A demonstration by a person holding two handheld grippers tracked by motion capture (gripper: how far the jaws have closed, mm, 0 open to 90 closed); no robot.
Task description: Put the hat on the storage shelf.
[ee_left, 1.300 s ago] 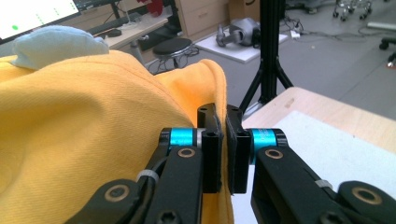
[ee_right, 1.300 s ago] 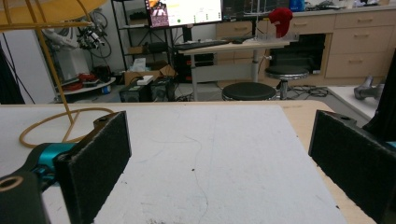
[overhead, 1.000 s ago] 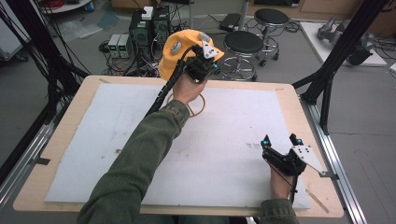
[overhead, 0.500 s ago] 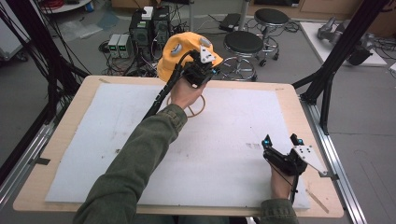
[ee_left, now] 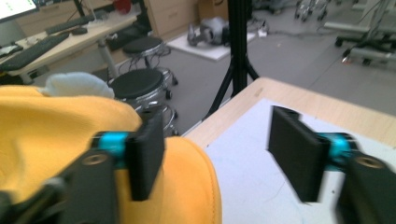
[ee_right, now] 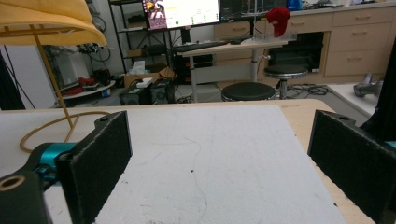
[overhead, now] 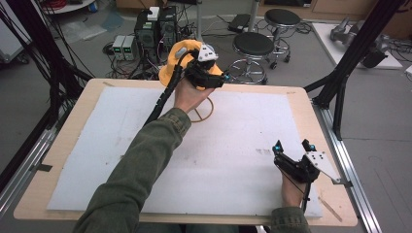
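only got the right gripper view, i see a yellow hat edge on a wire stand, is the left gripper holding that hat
Observer: No. The left gripper has just been opening its jaws; one jaw lies beside the hat, and no pad presses on it.
Operator: where on the table is the stand
Observer: The high view shows the stand with its ring base near the far edge of the table, just under the left hand.
Operator: and my right gripper
Observer: The right gripper sits by the near right corner, far from the hat.
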